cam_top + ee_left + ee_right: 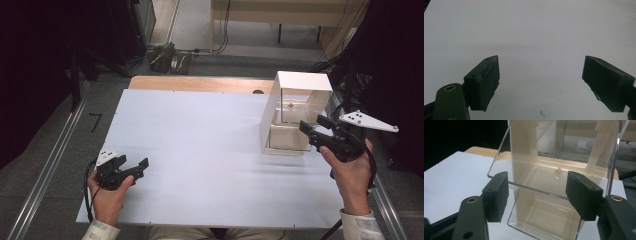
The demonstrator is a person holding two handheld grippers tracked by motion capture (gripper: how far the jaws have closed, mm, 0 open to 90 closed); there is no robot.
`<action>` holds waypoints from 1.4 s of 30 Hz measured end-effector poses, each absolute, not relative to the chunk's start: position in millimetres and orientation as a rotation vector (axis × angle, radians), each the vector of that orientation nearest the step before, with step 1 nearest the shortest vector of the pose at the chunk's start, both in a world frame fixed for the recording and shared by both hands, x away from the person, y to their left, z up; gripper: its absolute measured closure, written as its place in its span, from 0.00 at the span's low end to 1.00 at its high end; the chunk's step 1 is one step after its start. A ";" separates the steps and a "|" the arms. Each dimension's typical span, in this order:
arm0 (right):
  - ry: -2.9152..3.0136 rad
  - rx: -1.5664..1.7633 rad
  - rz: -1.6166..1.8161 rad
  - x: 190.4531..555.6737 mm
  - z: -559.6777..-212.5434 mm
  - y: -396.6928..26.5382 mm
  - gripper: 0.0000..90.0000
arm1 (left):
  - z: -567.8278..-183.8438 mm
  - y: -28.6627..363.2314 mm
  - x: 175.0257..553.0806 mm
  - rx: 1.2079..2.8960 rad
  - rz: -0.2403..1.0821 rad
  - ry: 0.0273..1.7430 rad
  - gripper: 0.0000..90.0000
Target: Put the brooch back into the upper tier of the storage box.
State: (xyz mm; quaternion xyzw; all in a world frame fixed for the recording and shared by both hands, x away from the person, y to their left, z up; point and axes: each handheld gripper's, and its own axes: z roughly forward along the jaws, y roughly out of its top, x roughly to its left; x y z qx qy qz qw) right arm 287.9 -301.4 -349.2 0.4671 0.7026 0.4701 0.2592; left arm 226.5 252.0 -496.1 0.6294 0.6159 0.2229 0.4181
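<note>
At right of the high view, a clear box (295, 115) stands on the table (200, 150), upright, directly ahead of the right gripper (312, 129), whose jaws are spread and empty. Lower left, well apart, the left gripper (137, 167) rests released too.

Your table (200, 150) wears a smooth, matt white top, with bare pale wood (200, 83) along its edge at twelve o'clock. The box (544, 195) at two o'clock looks like clear, glossy plastic under a matt white lid (304, 81). Both grippers' fingers (485, 82) are matt black plastic, with brass-looking rivets (472, 200).
</note>
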 end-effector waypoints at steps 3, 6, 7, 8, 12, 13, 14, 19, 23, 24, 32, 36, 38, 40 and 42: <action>1.896 1.259 1.277 284.5 -349.5 -302.0 0.34 | -496.0 252.5 226.3 1.580 0.560 1.548 0.17; 1.893 1.256 1.285 281.2 -349.2 -303.3 0.33 | -495.9 252.2 226.2 1.580 0.561 1.547 0.17; 1.894 1.258 1.284 280.3 -349.1 -303.7 0.33 | -495.9 252.2 226.2 1.580 0.561 1.547 0.17; 1.892 1.257 1.283 279.5 -349.3 -304.3 0.33 | -495.9 252.3 226.1 1.580 0.559 1.546 0.17; 1.888 1.256 1.282 276.8 -350.6 -306.5 0.32 | -495.8 252.4 226.2 1.581 0.560 1.546 0.17; 1.889 1.256 1.281 276.3 -350.7 -307.1 0.32 | -495.8 252.3 226.2 1.581 0.560 1.546 0.17; 1.888 1.256 1.280 275.8 -350.8 -307.5 0.32 | -495.8 252.2 226.2 1.580 0.561 1.545 0.17; 1.882 1.259 1.279 273.2 -350.8 -309.8 0.31 | -495.7 252.4 226.2 1.579 0.560 1.546 0.17; 1.881 1.263 1.278 271.4 -351.7 -311.3 0.31 | -495.6 252.6 226.0 1.579 0.560 1.545 0.17; 1.883 1.261 1.276 271.1 -352.0 -311.8 0.31 | -495.6 252.6 226.0 1.580 0.560 1.544 0.17; 1.885 1.267 1.266 268.4 -355.8 -313.8 0.30 | -495.4 252.8 225.8 1.580 0.560 1.544 0.17; 1.885 1.271 1.257 267.5 -358.4 -315.6 0.30 | -495.3 252.8 225.8 1.579 0.560 1.543 0.17; 1.883 1.269 1.257 267.1 -359.7 -316.7 0.30 | -495.3 253.0 225.9 1.579 0.560 1.543 0.17; 1.883 1.270 1.252 266.3 -361.1 -317.2 0.29 | -495.3 252.9 225.8 1.579 0.559 1.543 0.17; 1.883 1.270 1.251 265.7 -363.5 -317.7 0.29 | -495.2 252.8 225.8 1.578 0.559 1.543 0.17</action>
